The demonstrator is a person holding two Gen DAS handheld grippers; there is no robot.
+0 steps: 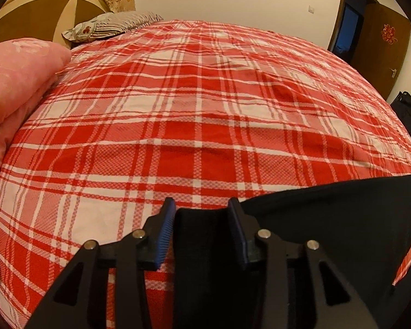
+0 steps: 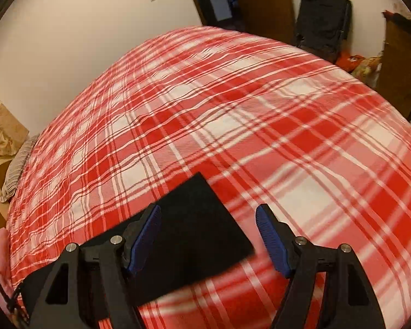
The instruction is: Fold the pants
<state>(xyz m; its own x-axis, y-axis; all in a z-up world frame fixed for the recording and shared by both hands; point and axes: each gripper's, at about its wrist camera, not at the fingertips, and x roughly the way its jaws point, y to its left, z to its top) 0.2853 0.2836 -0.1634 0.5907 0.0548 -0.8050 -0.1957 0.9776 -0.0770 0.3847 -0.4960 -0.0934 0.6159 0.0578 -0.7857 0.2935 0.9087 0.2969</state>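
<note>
— Red-and-white plaid bedspread (image 1: 194,115) covers the whole bed, a few soft wrinkles across the middle. Pink quilt (image 1: 16,82) bunched at the left edge, striped pillow (image 1: 109,26) up by the tan headboard (image 1: 41,5).

— Room around it?

— Cream walls, brown door (image 1: 380,46) on the far right w/ a red ornament on it, dark doorway next to it. Black bag (image 2: 323,16) standing against the wall beyond the bed, some orange and yellow stuff on the floor nearby, too blurry to name.

— Where are the pants?

— Black pants (image 2: 194,235) lie flat on the bedspread at the near edge. In the right wrist view a squared corner of the fabric points away from the camera; right wrist pic is motion-blurred.

— Left gripper?

— Left gripper (image 1: 202,205) has its jaws partly apart, blue pads either side of a raised strip of the black fabric. Cloth fills the gap between them, but can't tell if the pads are actually pinching it. Rest of the pants spreads off to the right of the gripper.

— And the right gripper?

— Right gripper (image 2: 208,213) spread wide, nothing clamped. Its left finger (image 2: 145,238) sits over the pants, right one over bare plaid. Contact w/ the cloth: can't tell.
</note>
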